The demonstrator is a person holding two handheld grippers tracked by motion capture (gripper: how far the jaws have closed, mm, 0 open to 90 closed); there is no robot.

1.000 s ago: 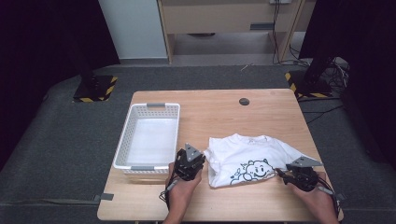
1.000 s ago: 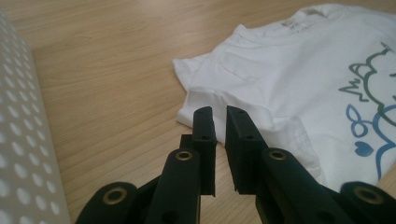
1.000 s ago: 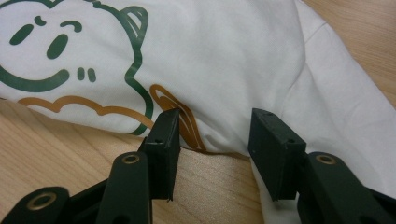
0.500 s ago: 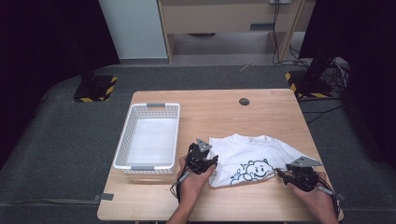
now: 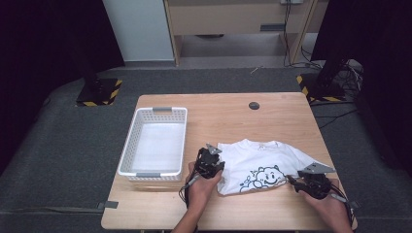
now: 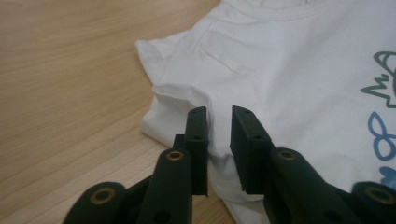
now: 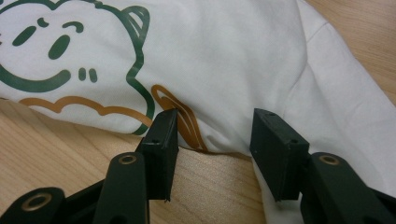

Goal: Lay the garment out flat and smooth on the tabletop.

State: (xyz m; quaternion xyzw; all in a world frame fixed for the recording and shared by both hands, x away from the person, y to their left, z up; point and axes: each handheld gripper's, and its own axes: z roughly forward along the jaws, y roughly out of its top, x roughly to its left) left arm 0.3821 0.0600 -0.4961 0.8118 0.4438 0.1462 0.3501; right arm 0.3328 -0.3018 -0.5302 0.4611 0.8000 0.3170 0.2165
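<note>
Standing at the person's side of the wooden table (image 5: 233, 116), you see a white T-shirt (image 5: 257, 165) spread flat on the near half, printed side up with a cartoon cloud face in green, blue and orange. To its left, just beside it, sits a white plastic basket (image 5: 130, 150) with perforated walls and grey handles; its floor is bare, nothing lying inside. A small dark round disc (image 5: 253, 105) lies far back on the tabletop, well apart from the rest. The left gripper (image 6: 218, 121) rests at the shirt's left edge near the sleeve, its jaws having just been closing, now narrowly apart with a raised fold of white cloth between them; whether the pads actually press the cloth I cannot tell. The right gripper (image 7: 214, 128) sits at the shirt's near right hem, jaws standing wider, straddling a puckered bit of fabric by the orange print, the pads not visibly pinching it.
</note>
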